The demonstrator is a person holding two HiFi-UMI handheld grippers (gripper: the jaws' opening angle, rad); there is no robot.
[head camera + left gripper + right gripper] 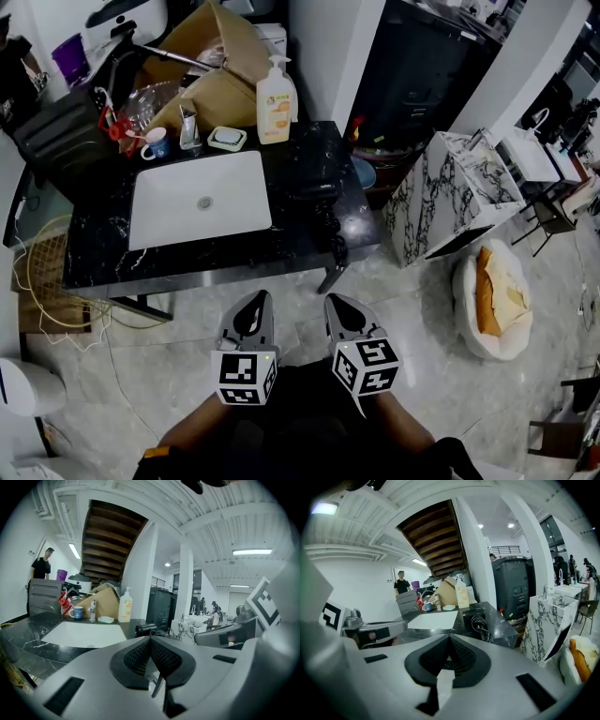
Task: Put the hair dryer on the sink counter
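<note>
The black hair dryer (314, 191) lies on the black marble sink counter (309, 150), right of the white basin (200, 199), with its coiled cord (330, 232) trailing toward the front edge. It also shows as a dark barrel in the left gripper view (146, 630), and the cord shows in the right gripper view (480, 621). My left gripper (258, 300) and right gripper (336, 303) hang side by side over the floor, in front of the counter and apart from it. Both are shut with nothing between the pads, which meet at their tips in each gripper view (150, 640) (449, 637).
A soap bottle (276, 99), soap dish (227, 139), mug (157, 143) and cardboard box (220, 66) crowd the counter's back. A marble-patterned box (450, 192) and a pet bed (492, 300) stand on the floor at right. A person (42, 566) stands far behind the counter.
</note>
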